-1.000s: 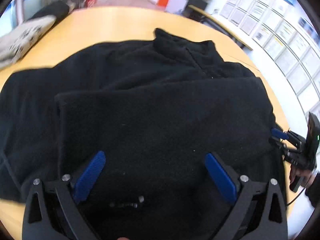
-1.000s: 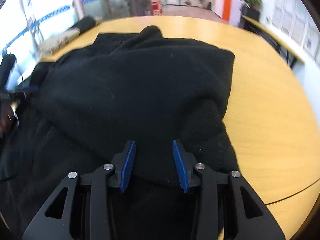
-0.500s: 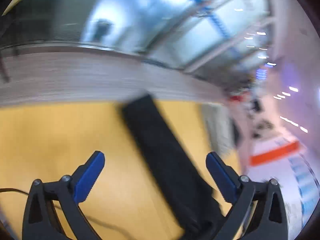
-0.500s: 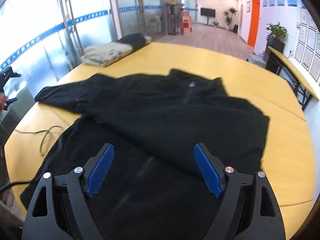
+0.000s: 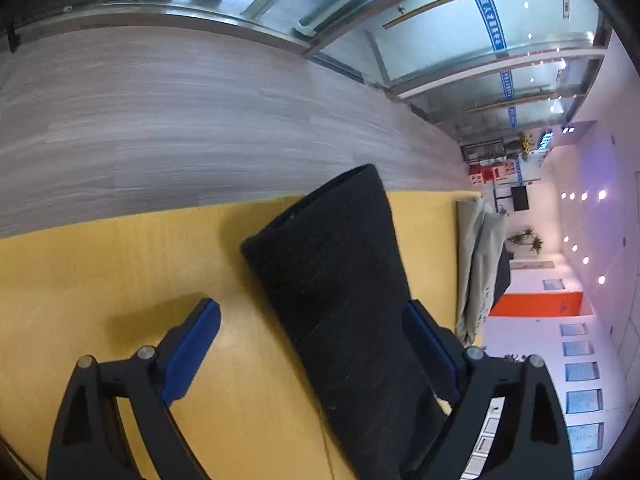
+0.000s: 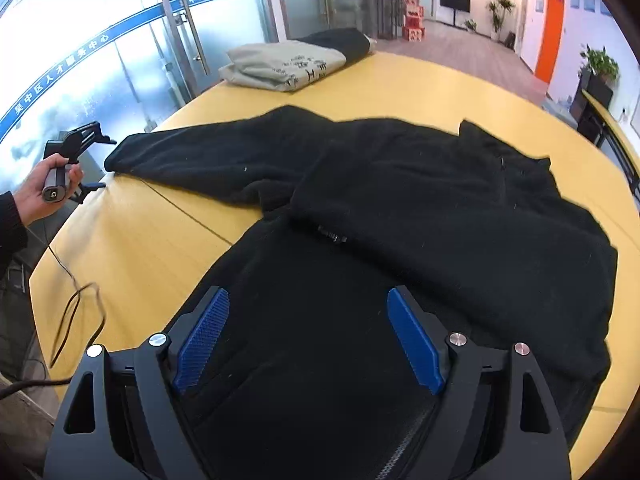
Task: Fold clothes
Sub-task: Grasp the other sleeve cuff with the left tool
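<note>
**Black fleece spread on table, both claws wide**

Black fleece [image 6: 400, 216] lies on the yellow table [image 6: 132, 232], one sleeve [image 5: 344, 280] outstretched. Left gripper [image 5: 316, 344] gapes over that sleeve, probably not touching. Right gripper [image 6: 308, 340] spread wide above the hem, holding nothing.

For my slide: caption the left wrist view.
Open left tongs straddle the black sleeve on the yellow table.

The surface [image 6: 152, 240] is a rounded yellow wooden top. A black jacket [image 6: 400, 208] lies spread on it, one sleeve [image 5: 340, 280] extended toward the edge. Folded clothes [image 6: 288, 64] rest at the far side. A black cable [image 6: 76, 312] crosses the near-left edge.
</note>
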The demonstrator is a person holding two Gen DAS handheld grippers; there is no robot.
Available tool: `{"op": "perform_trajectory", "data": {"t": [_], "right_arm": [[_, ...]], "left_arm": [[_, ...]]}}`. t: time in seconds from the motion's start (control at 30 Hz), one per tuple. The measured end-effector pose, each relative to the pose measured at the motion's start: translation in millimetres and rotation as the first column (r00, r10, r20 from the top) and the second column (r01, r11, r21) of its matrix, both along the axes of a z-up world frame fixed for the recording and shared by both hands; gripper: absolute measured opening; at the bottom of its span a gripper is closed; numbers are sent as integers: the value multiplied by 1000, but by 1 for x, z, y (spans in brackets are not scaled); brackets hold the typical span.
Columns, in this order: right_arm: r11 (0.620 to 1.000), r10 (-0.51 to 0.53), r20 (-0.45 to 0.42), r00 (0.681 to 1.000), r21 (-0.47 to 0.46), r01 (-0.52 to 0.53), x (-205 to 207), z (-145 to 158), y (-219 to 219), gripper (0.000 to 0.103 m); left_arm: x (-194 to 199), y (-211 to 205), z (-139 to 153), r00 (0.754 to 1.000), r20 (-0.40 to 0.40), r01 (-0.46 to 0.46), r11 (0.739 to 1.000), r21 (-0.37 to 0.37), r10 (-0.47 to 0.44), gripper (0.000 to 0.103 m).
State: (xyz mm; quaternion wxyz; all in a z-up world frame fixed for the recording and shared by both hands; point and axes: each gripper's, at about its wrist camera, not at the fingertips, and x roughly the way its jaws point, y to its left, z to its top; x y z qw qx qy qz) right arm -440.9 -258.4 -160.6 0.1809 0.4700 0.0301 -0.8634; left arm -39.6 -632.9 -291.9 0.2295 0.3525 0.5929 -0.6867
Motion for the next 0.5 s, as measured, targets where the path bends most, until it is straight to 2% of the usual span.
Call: {"op": "perform_trajectory", "data": {"t": [0.03, 0.07, 0.1, 0.13, 0.2, 0.27, 0.33, 0.37, 0.43, 0.5], "right_arm": [[1000, -7, 8, 1000, -4, 7, 2, -2, 1, 83], [1000, -14, 16, 1000, -9, 14, 5, -4, 2, 83], [1000, -20, 23, 1000, -12, 21, 7, -5, 4, 83], [999, -27, 28, 999, -16, 28, 8, -7, 6, 83], [999, -37, 35, 999, -25, 38, 12, -9, 11, 83], [998, -48, 39, 998, -34, 49, 17, -10, 19, 83], [997, -63, 42, 997, -44, 65, 22, -11, 31, 83], [996, -73, 44, 996, -53, 75, 24, -12, 38, 83], [994, -87, 41, 995, -64, 90, 29, -11, 51, 83], [991, -105, 31, 994, -80, 107, 35, -8, 69, 83]], "left_arm": [[-2, -1, -3, 1000, -14, -6, 1000, 8, 6, 84], [-4, -1, -7, 1000, -12, 5, 1000, 12, -5, 65], [-7, 0, -12, 1000, -4, 21, 1000, 22, -21, 51], [-12, 1, -19, 999, 17, 47, 998, 41, -47, 30], [-13, 2, -20, 998, 24, 64, 998, 27, -65, 26], [-13, 8, -11, 998, -1, 70, 998, -1, -70, 15], [-14, 15, -1, 997, -27, 74, 997, -30, -75, 9], [-6, 19, 14, 996, -48, 76, 996, -51, -78, 8], [-19, 43, 52, 987, -93, 121, 984, -130, -134, 7], [-34, 72, 99, 966, -143, 185, 959, -214, -218, 6]]}}
